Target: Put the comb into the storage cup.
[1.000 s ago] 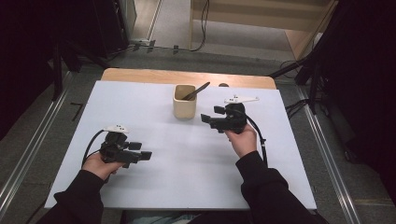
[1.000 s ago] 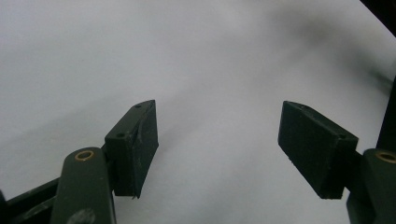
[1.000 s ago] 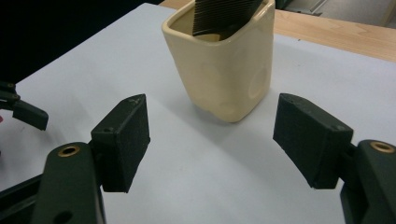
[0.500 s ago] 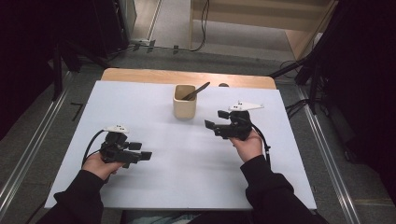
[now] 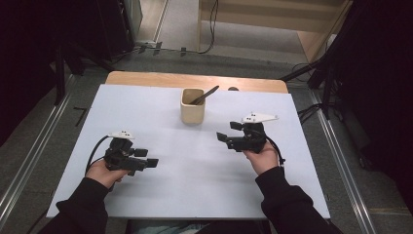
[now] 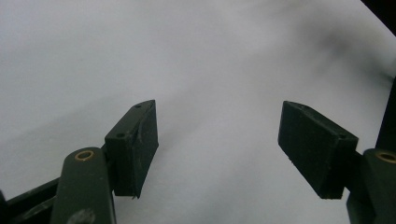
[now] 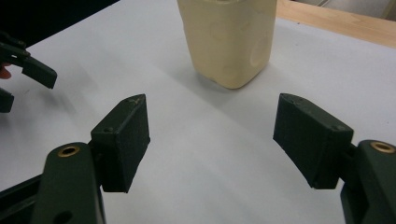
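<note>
A cream square cup stands upright at the back middle of the white table top, with a dark utensil leaning out of it. My right gripper hovers to the cup's right and nearer the person, open and empty, its jaws pointing left. Its own view has the cup ahead, beyond the open jaws. My left gripper rests at the front left, open, with nothing between its fingers.
A strip of bare wood runs along the table's far edge. Metal rails flank the table on both sides, and cables lie on the floor behind. The left gripper's jaws appear at the left edge of the right gripper view.
My right gripper has drawn back from beside the cup, toward the person and slightly right. The left gripper has stayed where it was.
</note>
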Tool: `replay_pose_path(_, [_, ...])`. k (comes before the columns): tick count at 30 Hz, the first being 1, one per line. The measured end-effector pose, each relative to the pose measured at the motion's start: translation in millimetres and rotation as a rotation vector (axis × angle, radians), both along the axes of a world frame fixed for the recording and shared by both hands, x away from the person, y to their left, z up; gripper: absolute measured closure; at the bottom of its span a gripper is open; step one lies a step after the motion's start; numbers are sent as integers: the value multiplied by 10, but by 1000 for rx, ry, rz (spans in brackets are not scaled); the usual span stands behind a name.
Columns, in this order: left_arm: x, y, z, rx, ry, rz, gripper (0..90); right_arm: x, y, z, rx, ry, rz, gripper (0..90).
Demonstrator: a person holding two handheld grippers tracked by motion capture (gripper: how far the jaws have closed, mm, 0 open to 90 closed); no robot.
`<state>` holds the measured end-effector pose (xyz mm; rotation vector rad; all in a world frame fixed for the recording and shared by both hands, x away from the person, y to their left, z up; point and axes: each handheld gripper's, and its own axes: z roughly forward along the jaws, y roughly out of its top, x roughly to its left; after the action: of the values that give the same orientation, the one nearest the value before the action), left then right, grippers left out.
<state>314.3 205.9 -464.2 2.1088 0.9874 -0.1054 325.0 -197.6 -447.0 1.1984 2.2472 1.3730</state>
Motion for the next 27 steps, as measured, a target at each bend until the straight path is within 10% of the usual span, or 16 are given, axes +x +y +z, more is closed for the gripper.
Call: replay_pose_path(27, [-13, 5, 8, 2, -4, -1, 295, -341, -275, -69, -3, 30, 10, 249])
